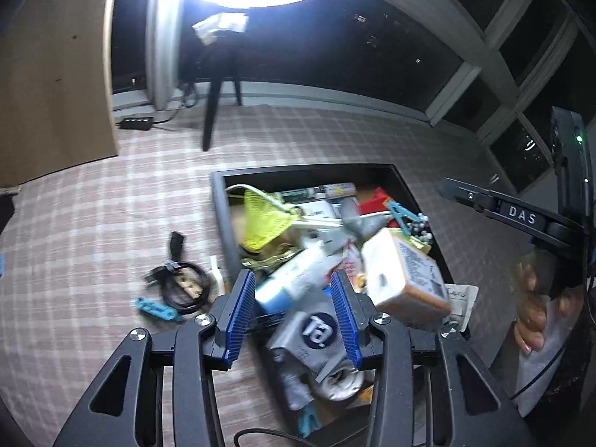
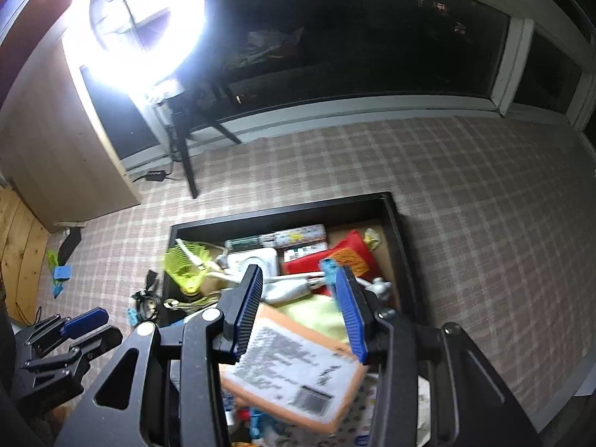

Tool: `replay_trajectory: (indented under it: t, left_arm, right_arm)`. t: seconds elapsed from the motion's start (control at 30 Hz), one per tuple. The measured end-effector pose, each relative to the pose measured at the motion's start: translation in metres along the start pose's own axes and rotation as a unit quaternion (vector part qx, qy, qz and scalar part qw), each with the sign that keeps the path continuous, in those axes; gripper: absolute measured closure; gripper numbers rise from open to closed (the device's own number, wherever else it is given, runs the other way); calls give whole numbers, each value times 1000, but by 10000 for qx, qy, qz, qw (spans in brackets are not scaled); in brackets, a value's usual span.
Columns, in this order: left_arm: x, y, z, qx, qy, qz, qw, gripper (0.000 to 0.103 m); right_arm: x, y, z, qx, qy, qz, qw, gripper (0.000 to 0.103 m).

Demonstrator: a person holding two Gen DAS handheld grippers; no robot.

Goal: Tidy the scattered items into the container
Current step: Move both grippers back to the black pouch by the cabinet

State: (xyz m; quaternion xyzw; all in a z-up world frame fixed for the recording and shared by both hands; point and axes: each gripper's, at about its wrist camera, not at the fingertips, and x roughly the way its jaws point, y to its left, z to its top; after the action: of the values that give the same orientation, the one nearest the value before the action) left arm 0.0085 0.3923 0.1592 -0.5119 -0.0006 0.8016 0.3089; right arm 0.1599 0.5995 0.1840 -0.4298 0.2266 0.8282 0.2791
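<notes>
A black open box (image 1: 219, 201) on the checked cloth is full of mixed items; it also shows in the right wrist view (image 2: 391, 216). An orange-and-white carton (image 2: 294, 368) is blurred, lying below my right gripper (image 2: 303, 309), whose jaws stand apart above it. The carton shows in the left wrist view (image 1: 402, 279) on top of the pile. My left gripper (image 1: 294, 298) is open above a silver pouch (image 1: 316, 335) at the box's near end. A coiled black cable (image 1: 182, 287) and a blue clip (image 1: 156, 309) lie on the cloth left of the box.
A ring light on a tripod (image 1: 216, 111) stands behind the box. A wooden cabinet (image 1: 52, 74) is at left. Blue and green small items (image 2: 59, 268) lie on the cloth at far left. A power strip (image 1: 134, 123) sits by the window wall.
</notes>
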Motion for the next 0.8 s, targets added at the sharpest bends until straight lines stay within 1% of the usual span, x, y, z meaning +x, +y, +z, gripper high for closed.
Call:
replay_trajectory:
  t: [0.1,0.23,0.4,0.57,0.8]
  left_arm:
    - [-14,23,-4,-100,-62,82,9999,63]
    - [-30,59,-11,-266,-47,140,9995,64]
    - [-55,104,-19,-353,-152,337,9987,63]
    - [-76,163,-22,-600,-156,563,9965,64]
    - [-107,261,-14,-952,-274,1015,9899,63]
  right_arm:
    - [-5,24,-4,-90,-59,64,9999,62]
    - [-6,55,-10,-178,-79,113,9997,62]
    - [-7,96,-18,-257,-62,234,9994,62]
    - [-2,153,-24,-441,-14,414,9982,62]
    - [30,256,-21,-761,151,777,9940,62]
